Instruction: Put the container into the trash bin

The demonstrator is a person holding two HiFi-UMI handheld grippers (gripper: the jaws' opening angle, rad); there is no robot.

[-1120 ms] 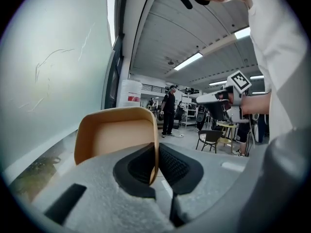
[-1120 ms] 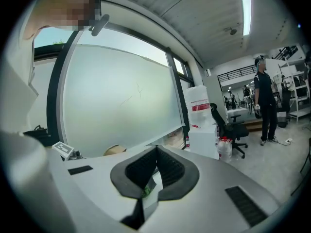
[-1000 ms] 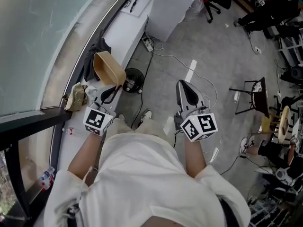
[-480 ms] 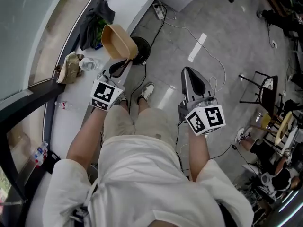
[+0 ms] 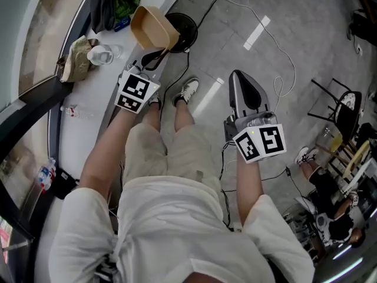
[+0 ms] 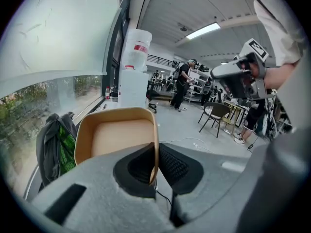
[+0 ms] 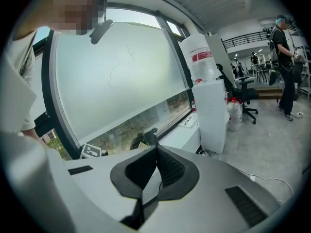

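Observation:
A tan paper container (image 5: pixel 152 26) hangs open side up over the floor beside the white window ledge (image 5: pixel 88 117). My left gripper (image 5: pixel 160 53) is shut on its near wall. In the left gripper view the thin rim of the container (image 6: pixel 114 137) runs down between the dark pads of the left gripper (image 6: pixel 156 154). A black round bin (image 5: pixel 185 29) stands on the floor, partly hidden behind the container. My right gripper (image 5: pixel 238 76) is held out over the bare floor to the right, shut and empty. In its own view the right gripper (image 7: pixel 156 152) has its pads together.
On the ledge lie a crumpled paper bag (image 5: pixel 73 58), a clear cup (image 5: pixel 103 53), a dark jacket (image 5: pixel 112 5) and a bottle (image 5: pixel 46 175). Cables (image 5: pixel 277 46) cross the floor. A chair (image 5: pixel 339 108) stands right. A water dispenser (image 6: pixel 133 72) and people stand farther off.
Both grippers have sunk lower and tipped further down. The container has travelled with the left gripper and now overlaps the black bin in the head view.

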